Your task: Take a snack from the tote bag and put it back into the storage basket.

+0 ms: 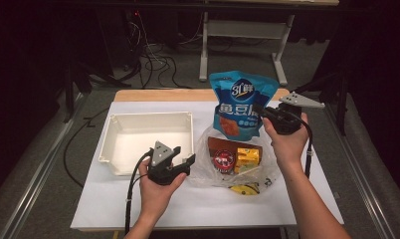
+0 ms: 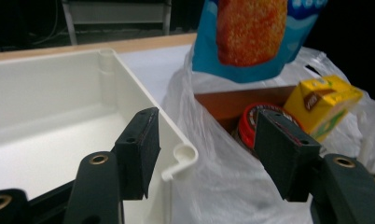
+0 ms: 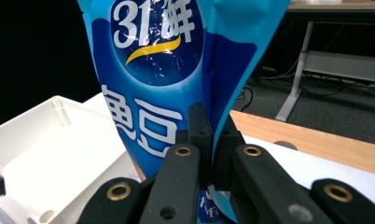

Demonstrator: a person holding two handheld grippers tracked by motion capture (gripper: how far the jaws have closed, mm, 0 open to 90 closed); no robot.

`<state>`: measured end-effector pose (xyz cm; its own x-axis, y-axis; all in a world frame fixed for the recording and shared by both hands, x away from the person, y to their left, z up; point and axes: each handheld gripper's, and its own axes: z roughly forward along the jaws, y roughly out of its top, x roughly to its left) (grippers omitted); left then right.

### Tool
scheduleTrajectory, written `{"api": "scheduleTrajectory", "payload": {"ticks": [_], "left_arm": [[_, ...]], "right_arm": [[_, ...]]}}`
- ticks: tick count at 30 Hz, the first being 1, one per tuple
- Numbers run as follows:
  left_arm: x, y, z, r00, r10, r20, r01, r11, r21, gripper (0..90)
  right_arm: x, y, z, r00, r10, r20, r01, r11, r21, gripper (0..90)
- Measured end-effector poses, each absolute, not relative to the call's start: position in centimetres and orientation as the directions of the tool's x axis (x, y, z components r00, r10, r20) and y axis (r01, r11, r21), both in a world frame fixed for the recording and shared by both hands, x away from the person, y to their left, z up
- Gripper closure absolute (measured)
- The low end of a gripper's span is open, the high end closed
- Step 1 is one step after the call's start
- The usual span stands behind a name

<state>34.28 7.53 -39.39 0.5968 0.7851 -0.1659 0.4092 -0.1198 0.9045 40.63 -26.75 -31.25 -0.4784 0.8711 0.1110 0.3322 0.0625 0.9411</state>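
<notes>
Near the far right edge of the white table top (image 1: 138, 204), your right gripper (image 1: 261, 112) has its jaws clamped tight on the side seam of the blue snack bag (image 1: 242, 107), which hangs upright, lifted above the clear plastic bag (image 1: 208, 169). That plastic bag lies around the middle of the table, with a round red-lidded tin (image 1: 222, 160), a yellow carton (image 1: 248, 157) and a banana (image 1: 244, 189) inside. Your left gripper (image 1: 184, 160) hovers at the front right corner of the white bin (image 1: 108, 142), jaws about halfway apart, nothing between them, just beside the plastic bag.
</notes>
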Motion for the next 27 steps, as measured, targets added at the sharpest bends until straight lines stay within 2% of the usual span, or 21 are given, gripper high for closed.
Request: {"api": "scheduleTrajectory", "payload": {"ticks": [9,12,15,21,27], "left_arm": [[36.5,7.5,-37.5,0.608,0.781,-0.141,0.361,-0.114,0.926,40.6],[37.0,7.4,-37.0,0.592,0.79,-0.16,0.329,-0.055,0.943,40.7],[37.5,7.0,-36.6,0.581,0.802,-0.139,0.3,-0.053,0.952,42.0],[38.6,6.1,-35.8,0.598,0.784,-0.167,0.312,-0.036,0.949,41.1],[39.4,5.2,-34.6,0.601,0.784,-0.153,0.295,-0.041,0.955,39.6]], "right_arm": [[40.5,-25.6,-30.6,-0.5,0.858,0.117,0.315,0.054,0.947,90.0],[40.5,-25.3,-30.5,-0.507,0.853,0.122,0.312,0.05,0.949,90.0],[40.4,-24.7,-30.4,-0.516,0.848,0.123,0.312,0.053,0.949,90.0],[40.2,-24.0,-30.3,-0.53,0.838,0.13,0.313,0.051,0.948,90.0],[39.8,-23.5,-30.1,-0.544,0.827,0.14,0.314,0.045,0.948,90.0]]}}
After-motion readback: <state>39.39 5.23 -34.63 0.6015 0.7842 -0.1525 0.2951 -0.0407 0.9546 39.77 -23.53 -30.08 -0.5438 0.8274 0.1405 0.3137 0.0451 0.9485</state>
